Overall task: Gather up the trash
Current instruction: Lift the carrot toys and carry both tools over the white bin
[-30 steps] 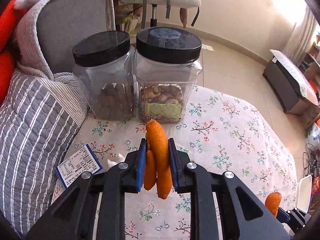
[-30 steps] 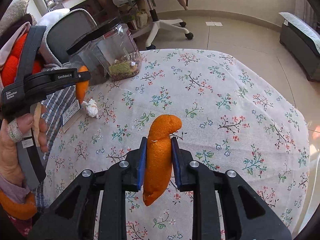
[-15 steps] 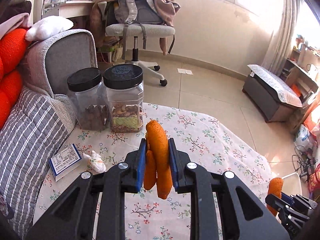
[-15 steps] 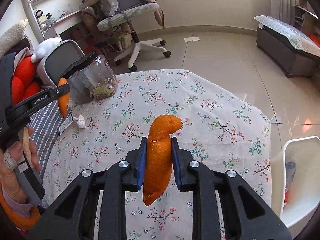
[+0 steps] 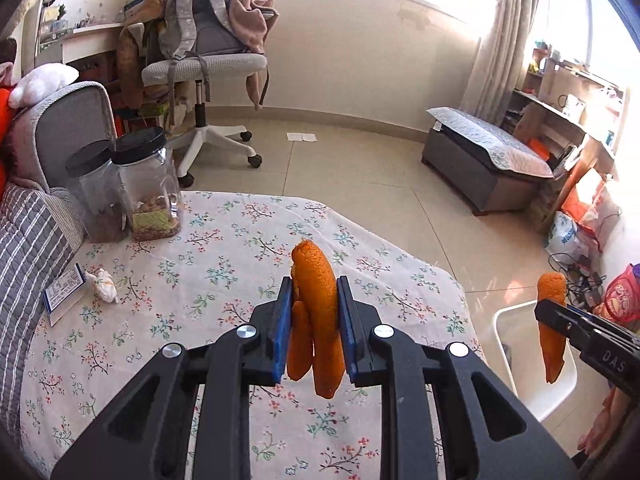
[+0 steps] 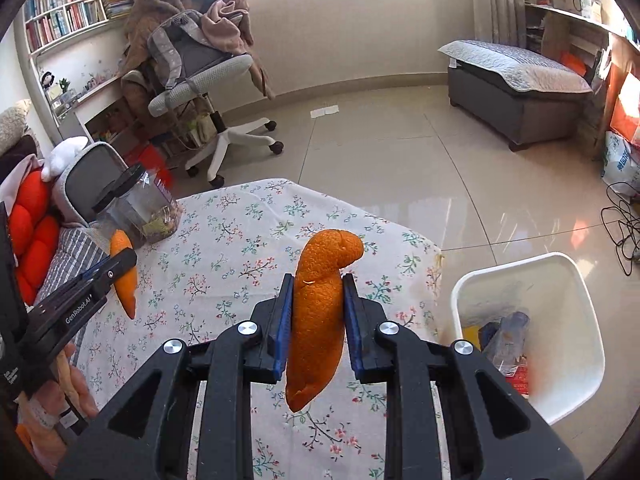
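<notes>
My left gripper (image 5: 314, 312) is shut on orange peel (image 5: 318, 300) and holds it above the floral table (image 5: 224, 264). My right gripper (image 6: 316, 312) is shut on another orange peel (image 6: 320, 300), above the table's right part. The white trash bin (image 6: 576, 280) stands on the floor just right of the table, with trash inside; it also shows in the left wrist view (image 5: 508, 316). A crumpled white tissue (image 5: 103, 286) and a small blue-edged paper box (image 5: 64, 294) lie at the table's left side. The right gripper's peel shows in the left wrist view (image 5: 551, 328).
Two black-lidded plastic jars (image 5: 150, 188) stand at the table's far left corner. A striped cushion (image 5: 24, 248) and sofa lie to the left. An office chair (image 5: 204, 68) and a low grey bench (image 5: 480, 164) stand on the floor beyond.
Both grippers have pulled back and risen from the table while holding their peels. The trash bin has come more fully into the right wrist view.
</notes>
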{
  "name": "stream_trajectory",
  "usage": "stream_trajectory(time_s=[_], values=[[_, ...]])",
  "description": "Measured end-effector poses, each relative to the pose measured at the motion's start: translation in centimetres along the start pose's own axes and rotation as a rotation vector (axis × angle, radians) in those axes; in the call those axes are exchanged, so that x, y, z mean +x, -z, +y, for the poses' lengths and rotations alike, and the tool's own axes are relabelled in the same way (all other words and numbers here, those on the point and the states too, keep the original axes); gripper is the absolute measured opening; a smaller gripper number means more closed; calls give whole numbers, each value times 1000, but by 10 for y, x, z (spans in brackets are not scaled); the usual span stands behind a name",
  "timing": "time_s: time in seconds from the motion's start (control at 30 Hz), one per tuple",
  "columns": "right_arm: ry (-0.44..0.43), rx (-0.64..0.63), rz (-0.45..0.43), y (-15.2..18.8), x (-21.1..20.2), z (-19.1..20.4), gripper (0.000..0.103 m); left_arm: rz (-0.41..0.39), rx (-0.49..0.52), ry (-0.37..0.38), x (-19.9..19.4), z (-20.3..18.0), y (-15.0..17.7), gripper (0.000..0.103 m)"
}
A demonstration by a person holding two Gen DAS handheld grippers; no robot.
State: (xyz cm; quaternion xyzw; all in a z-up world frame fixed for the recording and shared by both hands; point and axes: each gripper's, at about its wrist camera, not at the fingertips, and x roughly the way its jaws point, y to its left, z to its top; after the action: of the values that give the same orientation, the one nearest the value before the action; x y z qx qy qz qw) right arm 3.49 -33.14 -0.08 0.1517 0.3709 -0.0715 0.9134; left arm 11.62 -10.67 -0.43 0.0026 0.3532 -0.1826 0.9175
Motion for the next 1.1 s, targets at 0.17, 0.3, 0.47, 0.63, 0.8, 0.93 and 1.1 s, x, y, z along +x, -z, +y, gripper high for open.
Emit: stream_trajectory(time_s=[0.17,0.3,0.47,0.63,0.8,0.93,1.1], values=[[74,39,-24,0,-17,-45,22,8,58,49,-3,-45,4,22],[167,73,-29,3,-23,-83,22,12,104,89,-7,-78,8,22],[273,163,12,12,-18,-130,27,28,150,138,-7,-117,10,22],[349,213,-19,21,-26,-156,65,63,159,206,1,-151,8,22],[526,247,-125,23,-45,-174,94,93,172,270,11,-189,10,22],[613,278,-161,28,-54,-184,96,104,201,301,17,-217,13,22],[686,319,-186,32,-62,-194,96,127,220,333,25,-242,13,23]])
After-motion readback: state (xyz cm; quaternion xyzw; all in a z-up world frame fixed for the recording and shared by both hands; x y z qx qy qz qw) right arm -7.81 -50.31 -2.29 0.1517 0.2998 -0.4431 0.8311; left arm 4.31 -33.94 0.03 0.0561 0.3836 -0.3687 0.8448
